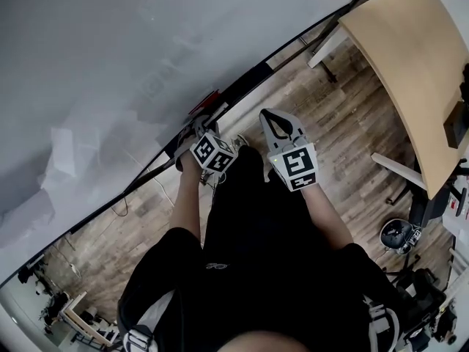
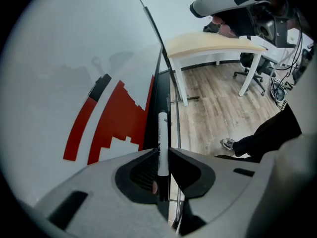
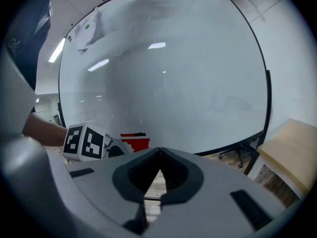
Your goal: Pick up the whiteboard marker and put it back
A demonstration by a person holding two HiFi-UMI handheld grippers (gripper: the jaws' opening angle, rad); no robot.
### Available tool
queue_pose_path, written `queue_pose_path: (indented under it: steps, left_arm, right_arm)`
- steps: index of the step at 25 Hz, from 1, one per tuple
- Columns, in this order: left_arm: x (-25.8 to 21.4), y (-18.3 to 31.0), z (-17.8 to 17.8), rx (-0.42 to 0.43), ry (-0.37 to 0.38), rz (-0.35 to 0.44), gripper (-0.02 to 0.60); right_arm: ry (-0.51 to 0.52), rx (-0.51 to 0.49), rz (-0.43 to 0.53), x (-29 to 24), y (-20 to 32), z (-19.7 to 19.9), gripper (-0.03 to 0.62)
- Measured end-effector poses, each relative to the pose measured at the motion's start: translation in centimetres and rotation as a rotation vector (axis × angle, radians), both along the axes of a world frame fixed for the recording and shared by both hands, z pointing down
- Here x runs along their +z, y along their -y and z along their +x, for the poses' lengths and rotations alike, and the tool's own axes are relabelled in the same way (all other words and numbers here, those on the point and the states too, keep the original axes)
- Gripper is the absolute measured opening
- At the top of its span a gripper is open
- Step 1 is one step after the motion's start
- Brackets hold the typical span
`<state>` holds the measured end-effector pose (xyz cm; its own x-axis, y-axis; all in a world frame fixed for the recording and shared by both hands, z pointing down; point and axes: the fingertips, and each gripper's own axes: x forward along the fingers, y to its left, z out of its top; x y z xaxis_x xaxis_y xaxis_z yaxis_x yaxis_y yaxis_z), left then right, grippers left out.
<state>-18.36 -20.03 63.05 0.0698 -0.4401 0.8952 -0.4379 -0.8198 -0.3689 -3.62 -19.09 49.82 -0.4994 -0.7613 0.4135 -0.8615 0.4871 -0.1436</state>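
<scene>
A whiteboard marker (image 2: 162, 140) with a white barrel and black ends is clamped upright between the jaws of my left gripper (image 2: 161, 151). Its tip points along the whiteboard's black lower frame (image 2: 158, 98). In the head view the left gripper (image 1: 199, 125) sits close to that edge of the whiteboard (image 1: 110, 57), beside a red block (image 1: 206, 100). My right gripper (image 1: 269, 116) hovers just to the right, above the floor. Its jaws are shut (image 3: 159, 150) with nothing between them. The right gripper view faces the whiteboard (image 3: 163, 73) and shows the left gripper's marker cube (image 3: 84, 142).
A red stepped graphic with a black end (image 2: 119, 123) lies on the board beside the marker. A light wooden desk (image 1: 410, 64) on white legs stands to the right, with office chairs and cables beyond it. The person's legs and shoe (image 2: 228, 144) stand on the wood floor.
</scene>
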Motion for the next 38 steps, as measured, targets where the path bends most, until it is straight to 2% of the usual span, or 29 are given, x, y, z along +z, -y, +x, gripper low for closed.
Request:
queue_pose_path:
  steps: [14, 22, 26, 30, 34, 38]
  left_arm:
    - [0.2, 0.1, -0.2, -0.009, -0.014, -0.039, 0.066]
    - [0.0, 0.4, -0.4, -0.055, -0.013, -0.036, 0.09]
    - [-1.1, 0.9, -0.8, -0.111, -0.026, 0.04, 0.098]
    - [-3.0, 0.7, -1.0, -0.179, -0.071, 0.099, 0.098]
    - [-5.7, 0.2, -1.0, -0.288, -0.2, 0.17, 0.098]
    - [-9.2, -1.2, -1.5, -0.426, -0.323, 0.3, 0.082]
  right_arm:
    - [-0.008, -0.017, 0.006, 0.0, -0.1, 0.3, 0.002]
    - [-0.01, -0.02, 0.013, -0.6, -0.4, 1.0, 0.002]
    - [-0.015, -0.033, 0.023, -0.8, -0.9, 1.2, 0.002]
    - [-0.012, -0.058, 0.028, -1.3, -1.7, 1.3, 0.002]
    - [-0.006, -0.105, 0.049, -1.7, -2.3, 0.4, 0.002]
    - [0.01, -0.209, 0.078, -2.6, -3.0, -1.5, 0.002]
